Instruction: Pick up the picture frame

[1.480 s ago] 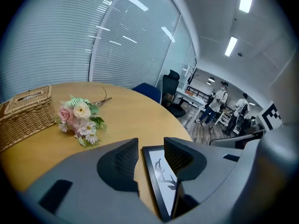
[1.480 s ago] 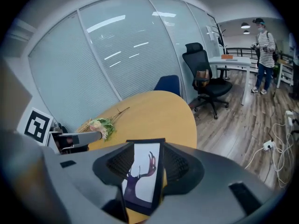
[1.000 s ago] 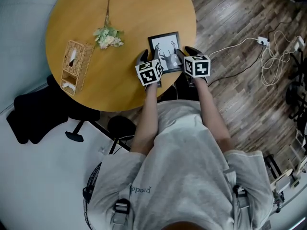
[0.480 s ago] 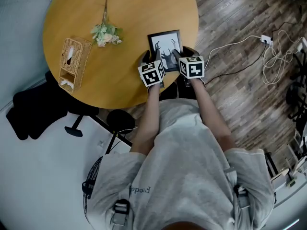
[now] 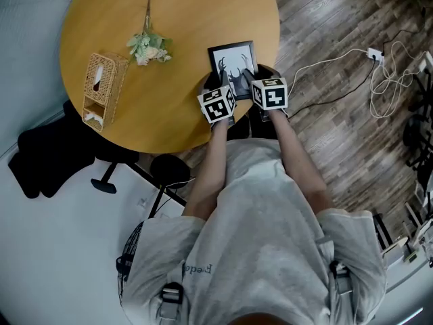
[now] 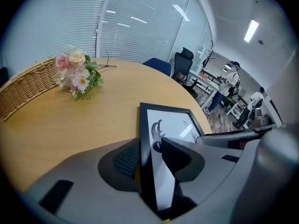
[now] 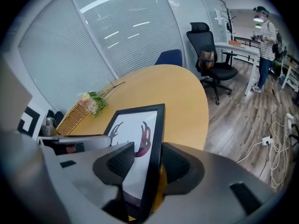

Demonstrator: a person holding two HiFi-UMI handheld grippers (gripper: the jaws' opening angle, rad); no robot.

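The black picture frame (image 5: 233,58) with an antler print lies flat on the round wooden table (image 5: 183,12), near its front right edge. My left gripper (image 5: 218,81) is at the frame's near left corner. In the left gripper view the frame (image 6: 174,124) has its left border between the jaws of the left gripper (image 6: 148,146), which have just been closing and now press on it. My right gripper (image 5: 252,76) is at the near right corner. In the right gripper view the right gripper (image 7: 148,154) has both pads against the right border of the frame (image 7: 133,125).
A flower sprig (image 5: 150,48) and a wicker tissue box (image 5: 103,90) lie to the left on the table. Cables (image 5: 385,66) trail over the wooden floor at right. A black office chair (image 7: 210,55) and a standing person (image 7: 266,36) are beyond the table.
Both grippers have drawn in a little on the frame's near corners, the left one shifting right toward the frame. The frame has stayed flat on the table.
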